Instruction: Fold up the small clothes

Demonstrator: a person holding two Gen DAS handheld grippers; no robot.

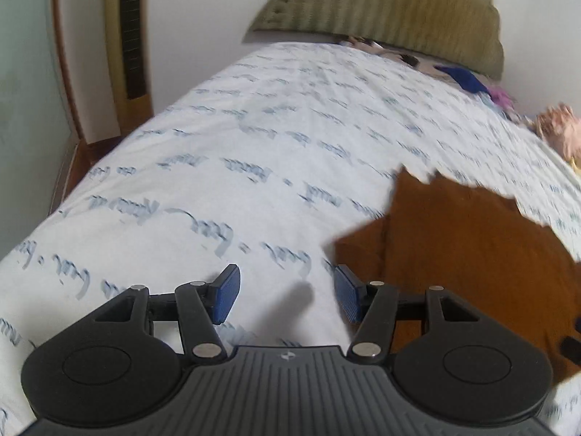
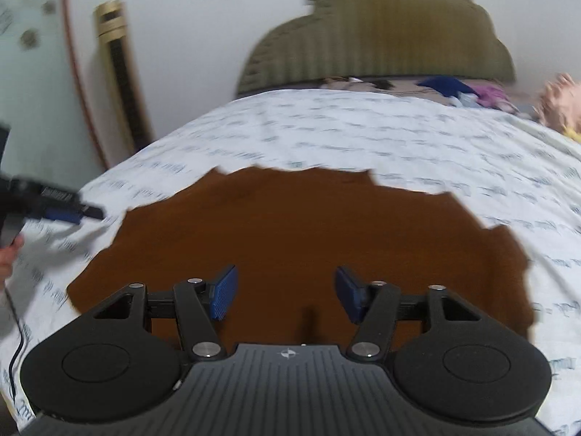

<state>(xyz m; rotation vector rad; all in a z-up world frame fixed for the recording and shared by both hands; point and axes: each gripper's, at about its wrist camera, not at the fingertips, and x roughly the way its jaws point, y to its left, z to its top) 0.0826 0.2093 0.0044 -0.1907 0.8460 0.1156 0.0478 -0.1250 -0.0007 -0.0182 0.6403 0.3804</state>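
A small brown garment (image 2: pixel 290 232) lies flat on the white printed bedsheet (image 2: pixel 363 130). My right gripper (image 2: pixel 287 290) hovers above its near part, open, with nothing between the blue pads. In the left wrist view the same brown garment (image 1: pixel 464 254) lies to the right, and my left gripper (image 1: pixel 287 292) stands open over bare sheet (image 1: pixel 218 181) just left of its edge. The left gripper (image 2: pixel 72 214) also shows at the left edge of the right wrist view, beside the garment's left side. Both views are blurred.
An olive padded headboard (image 2: pixel 381 36) rises at the far end of the bed. A dark blue cloth (image 2: pixel 446 85), purple fabric (image 2: pixel 490 92) and a pink fluffy item (image 2: pixel 559 100) lie at the far right. A tall gold tower fan (image 2: pixel 120 72) stands by the left wall.
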